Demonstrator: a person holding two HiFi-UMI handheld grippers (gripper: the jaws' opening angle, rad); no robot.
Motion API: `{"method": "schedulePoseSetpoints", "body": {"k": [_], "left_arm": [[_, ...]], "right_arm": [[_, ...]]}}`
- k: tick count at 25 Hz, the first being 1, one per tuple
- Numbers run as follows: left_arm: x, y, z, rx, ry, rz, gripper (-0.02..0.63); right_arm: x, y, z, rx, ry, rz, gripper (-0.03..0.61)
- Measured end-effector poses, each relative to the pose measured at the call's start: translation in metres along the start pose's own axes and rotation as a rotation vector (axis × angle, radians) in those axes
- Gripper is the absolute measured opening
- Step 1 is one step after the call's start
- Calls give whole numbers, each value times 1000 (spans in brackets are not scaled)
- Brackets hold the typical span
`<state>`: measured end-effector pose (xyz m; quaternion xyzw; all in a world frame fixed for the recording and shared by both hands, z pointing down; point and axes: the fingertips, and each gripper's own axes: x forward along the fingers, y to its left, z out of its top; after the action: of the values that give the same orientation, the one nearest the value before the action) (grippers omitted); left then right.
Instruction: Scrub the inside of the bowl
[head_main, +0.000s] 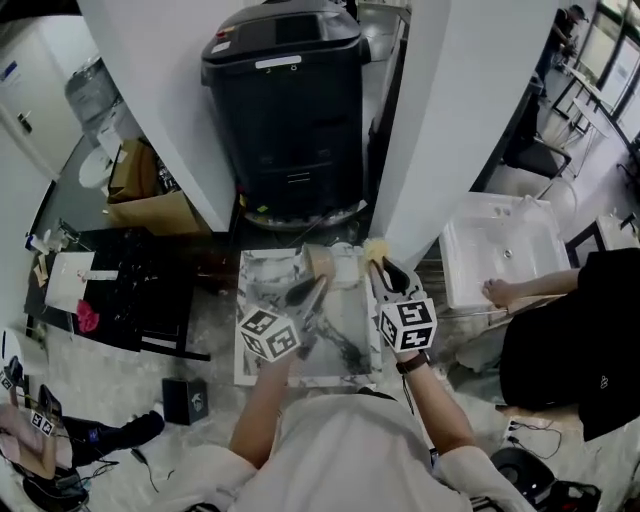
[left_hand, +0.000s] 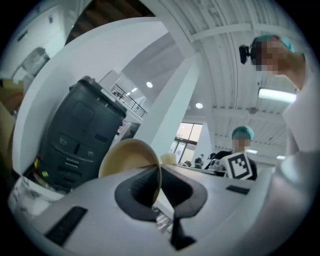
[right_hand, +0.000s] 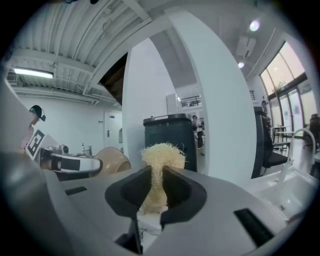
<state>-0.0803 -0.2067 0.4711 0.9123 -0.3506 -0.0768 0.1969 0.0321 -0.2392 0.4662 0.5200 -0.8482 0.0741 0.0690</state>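
**Head view.** Your left gripper (head_main: 312, 283) reached toward 12 o'clock over the marbled tray (head_main: 255, 285), its jaws pressed together on the tan bowl (head_main: 320, 262). Your right gripper (head_main: 385, 268) ran parallel beside it and pinched the pale fibrous scrubber (head_main: 376, 248). The scrubber lay at 3 o'clock from the bowl, near it but apart. The right hand was therefore the 1 placed to do the scrubbing, while the left served as the holder.

**Left gripper view.** The left gripper (left_hand: 158, 187) had its 2 jaws closed on the bowl (left_hand: 127, 157), with the thin rim standing on edge between the pads. The body of the bowl bulged toward 10 o'clock. The scrubber (left_hand: 168, 159) showed just past the rim at 1 o'clock.

**Right gripper view.** The right gripper (right_hand: 154, 187) clamped the scrubber (right_hand: 161, 160) by its lower part, and the frayed head stood clear above the jaws at 12 o'clock. The bowl (right_hand: 112, 159) sat at 9 o'clock from the scrubber, held by the left gripper (right_hand: 70, 164). Only a rounded wall was visible here. You could not tell from this view which way the mouth faced, so the judgement is that the bowl had to be turned mouth-on before the scrubber travelled toward 9 o'clock.
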Motion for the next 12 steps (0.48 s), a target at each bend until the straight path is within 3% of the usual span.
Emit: {"method": "schedulePoseSetpoints", "body": {"k": [6,9,12], "left_arm": [[15,11,40,311,-22,194,21],[19,9,57,403,-52,258,21],[16,4,67,442,-85,294,21]], "right_arm": [[11,19,34,-33,-110,1,75],[14,21,49,-29,-146,-14,75],[12,21,56,-7,-171,-37,75]]}}
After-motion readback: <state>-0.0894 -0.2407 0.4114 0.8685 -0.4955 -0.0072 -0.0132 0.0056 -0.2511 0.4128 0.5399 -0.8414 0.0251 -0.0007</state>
